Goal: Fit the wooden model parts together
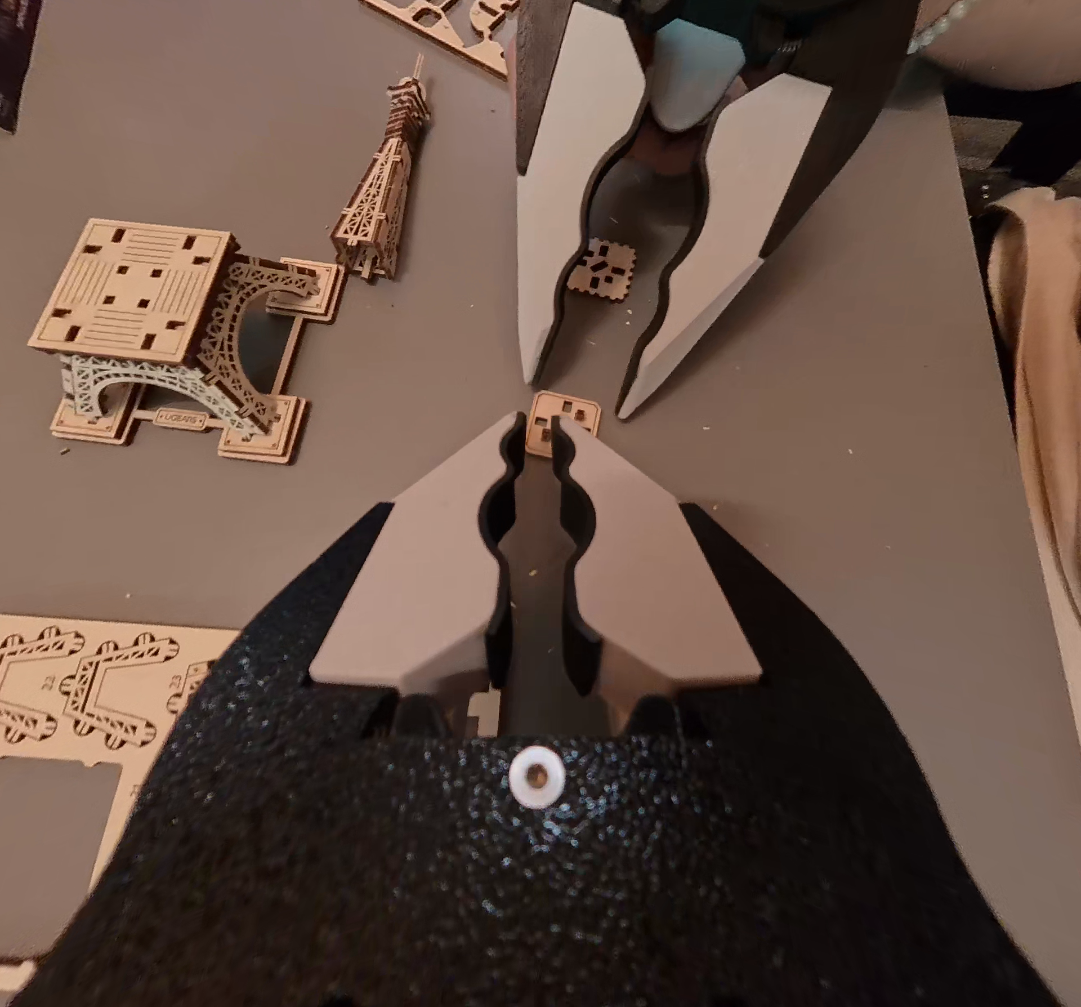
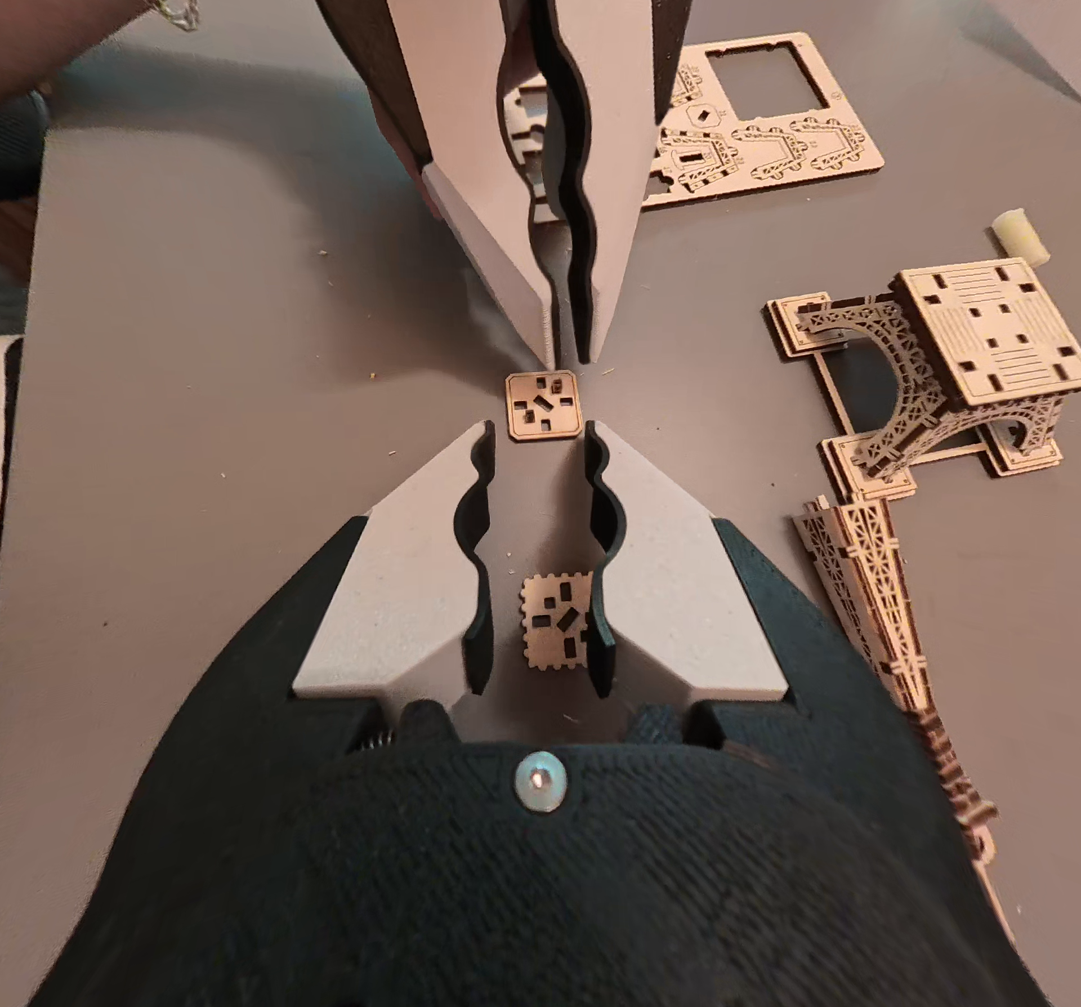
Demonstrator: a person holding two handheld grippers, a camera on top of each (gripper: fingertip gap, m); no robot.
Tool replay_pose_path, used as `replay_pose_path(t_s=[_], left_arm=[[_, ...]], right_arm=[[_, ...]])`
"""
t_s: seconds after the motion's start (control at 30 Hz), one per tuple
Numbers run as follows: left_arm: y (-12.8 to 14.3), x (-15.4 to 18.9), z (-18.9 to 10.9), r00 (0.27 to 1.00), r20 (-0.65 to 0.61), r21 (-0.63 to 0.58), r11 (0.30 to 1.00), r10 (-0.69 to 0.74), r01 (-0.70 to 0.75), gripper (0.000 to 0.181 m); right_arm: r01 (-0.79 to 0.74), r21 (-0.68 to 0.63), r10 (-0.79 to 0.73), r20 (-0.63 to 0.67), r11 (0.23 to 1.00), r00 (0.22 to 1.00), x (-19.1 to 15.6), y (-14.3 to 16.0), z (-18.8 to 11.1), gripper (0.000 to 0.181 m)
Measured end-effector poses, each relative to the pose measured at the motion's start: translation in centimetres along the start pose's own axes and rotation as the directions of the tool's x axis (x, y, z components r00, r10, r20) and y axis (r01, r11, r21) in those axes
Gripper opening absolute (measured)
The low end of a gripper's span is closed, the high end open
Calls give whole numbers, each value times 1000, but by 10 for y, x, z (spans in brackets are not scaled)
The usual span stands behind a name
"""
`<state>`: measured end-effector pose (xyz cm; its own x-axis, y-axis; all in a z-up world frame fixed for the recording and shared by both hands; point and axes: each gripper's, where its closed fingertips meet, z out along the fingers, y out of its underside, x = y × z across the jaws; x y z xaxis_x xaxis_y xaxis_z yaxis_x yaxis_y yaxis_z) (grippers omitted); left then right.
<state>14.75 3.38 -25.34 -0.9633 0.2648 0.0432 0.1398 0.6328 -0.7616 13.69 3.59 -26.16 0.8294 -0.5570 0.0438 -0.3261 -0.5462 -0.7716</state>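
Left hand-held gripper (image 1: 537,423) over square plate (image 1: 566,416)

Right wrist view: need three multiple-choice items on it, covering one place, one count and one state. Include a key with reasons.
1. Where does the scalloped square lie?
A. On the table, between the fingers of the right tool
B. On top of the arched base
C. On a part sheet

2. How many small loose squares lie near the tool tips?
A. One
B. Two
C. Four

3. How is the spire placed?
A. Standing upright
B. Lying on its side
C. Held in a tool

Key:
1 A: it lies flat on the table inside the wide-open jaws.
2 B: there is the scalloped square and a smooth square just beyond the tips.
3 B: its full length rests on the table, with no tool on it.
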Motion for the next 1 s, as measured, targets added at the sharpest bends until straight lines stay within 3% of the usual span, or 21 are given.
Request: replay_pose_path(t_s=[0.47, 1.0], left_arm=[[8, -2, -2, 999, -33, -121, 992, 23, -27, 1], [16, -5, -11, 995, 73, -42, 996, -72, 75, 2]], right_arm=[[43, -12, -43, 29, 999, 999, 2, 1, 2, 22], [56, -13, -56, 12, 998, 998, 7, 8, -5, 32]])
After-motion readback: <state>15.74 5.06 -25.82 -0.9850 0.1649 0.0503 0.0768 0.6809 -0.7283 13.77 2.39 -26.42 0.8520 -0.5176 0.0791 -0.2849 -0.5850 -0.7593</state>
